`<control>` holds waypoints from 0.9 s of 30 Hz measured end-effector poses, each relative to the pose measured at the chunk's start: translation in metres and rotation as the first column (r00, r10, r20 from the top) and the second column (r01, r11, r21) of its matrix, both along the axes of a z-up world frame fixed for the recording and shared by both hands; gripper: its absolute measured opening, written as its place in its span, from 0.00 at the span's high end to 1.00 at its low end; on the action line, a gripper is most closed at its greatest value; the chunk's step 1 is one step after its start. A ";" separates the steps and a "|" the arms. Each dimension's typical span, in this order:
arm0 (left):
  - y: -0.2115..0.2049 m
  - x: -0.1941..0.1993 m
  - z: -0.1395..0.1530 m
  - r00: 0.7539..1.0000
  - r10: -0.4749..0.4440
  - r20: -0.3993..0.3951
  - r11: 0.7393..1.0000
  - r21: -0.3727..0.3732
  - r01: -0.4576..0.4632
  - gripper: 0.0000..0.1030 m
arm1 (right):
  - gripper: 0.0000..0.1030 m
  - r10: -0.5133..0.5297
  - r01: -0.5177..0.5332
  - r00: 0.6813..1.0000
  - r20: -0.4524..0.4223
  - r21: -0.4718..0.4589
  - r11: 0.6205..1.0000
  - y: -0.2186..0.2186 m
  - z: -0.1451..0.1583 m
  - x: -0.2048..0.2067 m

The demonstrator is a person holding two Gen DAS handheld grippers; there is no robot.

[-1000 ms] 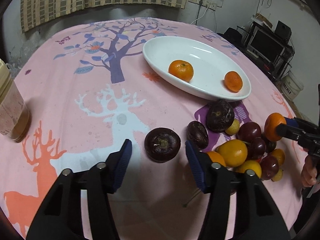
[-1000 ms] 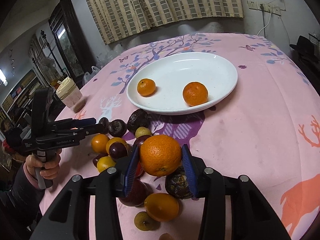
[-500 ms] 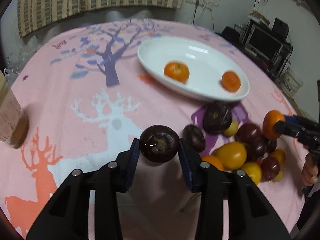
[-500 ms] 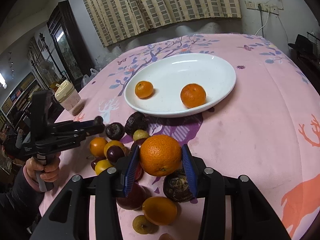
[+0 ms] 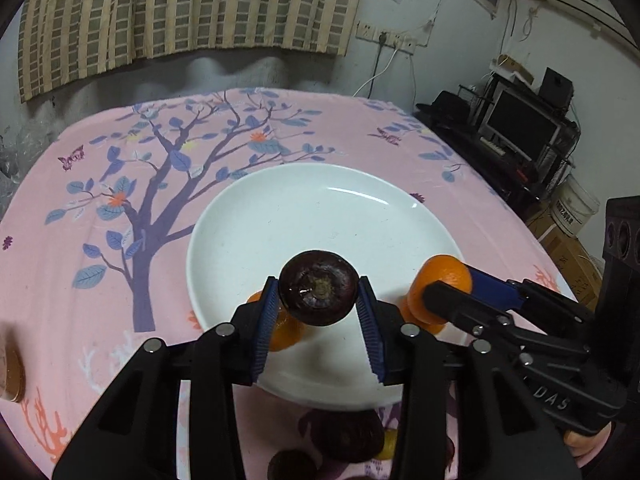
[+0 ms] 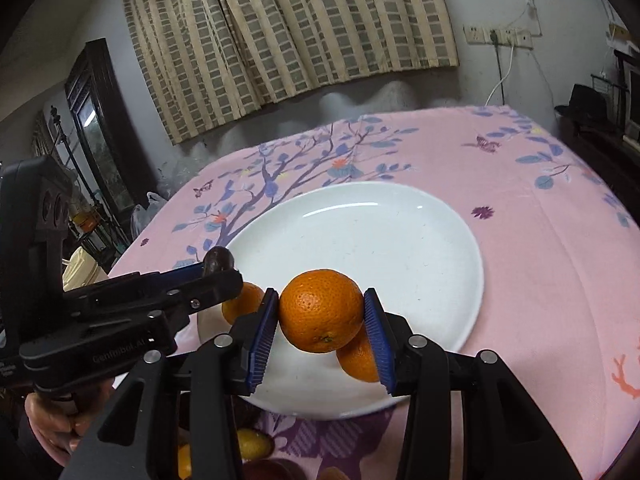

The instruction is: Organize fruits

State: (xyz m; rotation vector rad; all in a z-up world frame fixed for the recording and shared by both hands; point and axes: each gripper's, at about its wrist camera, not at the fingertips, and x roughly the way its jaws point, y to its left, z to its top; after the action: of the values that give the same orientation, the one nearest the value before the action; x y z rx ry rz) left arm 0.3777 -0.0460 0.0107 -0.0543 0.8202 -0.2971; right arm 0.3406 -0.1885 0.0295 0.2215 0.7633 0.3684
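My left gripper point(image 5: 318, 300) is shut on a dark purple round fruit point(image 5: 318, 293) and holds it above the near part of the white oval plate point(image 5: 320, 216). My right gripper point(image 6: 321, 312) is shut on a large orange point(image 6: 320, 309), also above the plate point(image 6: 380, 232). Two small oranges lie in the plate, one point(image 6: 240, 302) on the left and one point(image 6: 358, 354) partly behind my right fingers. The right gripper with its orange shows in the left wrist view point(image 5: 440, 282); the left gripper with the purple fruit shows in the right wrist view point(image 6: 218, 262).
A pink tablecloth with a tree print point(image 5: 160, 168) covers the round table. Loose dark and yellow fruits point(image 5: 348, 436) lie below the plate's near rim, also in the right wrist view point(image 6: 250, 444). A jar point(image 6: 80, 268) stands at the table's left edge.
Both grippers have lifted their fruits and moved forward over the plate. The left gripper closed on the purple fruit a second ago and has carried it off the cloth.
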 end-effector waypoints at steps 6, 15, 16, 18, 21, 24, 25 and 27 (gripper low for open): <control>0.017 -0.011 0.008 0.997 0.066 0.044 0.998 0.017 -0.067 0.15 | 0.37 0.032 -0.032 0.999 -0.001 0.042 0.999 -0.002 0.009 -0.011; 0.068 -0.064 0.005 0.988 0.154 0.013 0.988 -0.010 -0.154 0.08 | 0.37 0.138 -0.137 0.989 -0.053 0.009 0.990 0.006 0.011 -0.067; 0.074 -0.070 0.001 0.987 0.161 0.003 0.987 -0.015 -0.161 0.08 | 0.38 0.139 -0.141 0.988 -0.068 -0.025 0.990 0.011 0.008 -0.070; 0.086 -0.082 -0.006 0.983 0.184 -0.007 0.983 -0.019 -0.184 0.08 | 0.49 0.150 -0.160 0.983 -0.104 -0.085 0.984 0.020 -0.002 -0.075; 0.096 -0.096 -0.014 0.977 0.210 -0.020 0.977 -0.012 -0.211 0.08 | 0.51 0.183 -0.199 0.971 -0.154 -0.097 0.975 0.028 -0.013 -0.079; 0.103 -0.106 -0.017 0.977 0.210 -0.034 0.977 -0.033 -0.211 0.08 | 0.51 0.186 -0.207 0.966 -0.179 -0.105 0.973 0.031 -0.017 -0.082; 0.104 -0.107 -0.017 0.977 0.210 -0.036 0.977 -0.038 -0.211 0.08 | 0.51 0.181 -0.203 0.966 -0.182 -0.110 0.973 0.030 -0.018 -0.082; 0.104 -0.110 -0.016 0.978 0.208 -0.033 0.977 -0.038 -0.209 0.08 | 0.51 0.171 -0.196 0.966 -0.196 -0.113 0.974 0.029 -0.021 -0.082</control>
State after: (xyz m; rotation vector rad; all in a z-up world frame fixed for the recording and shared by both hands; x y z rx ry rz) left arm 0.2677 0.0575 -0.0056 -0.1830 0.8293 -0.1151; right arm 0.2586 -0.1599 0.0086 0.0604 0.9922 0.4758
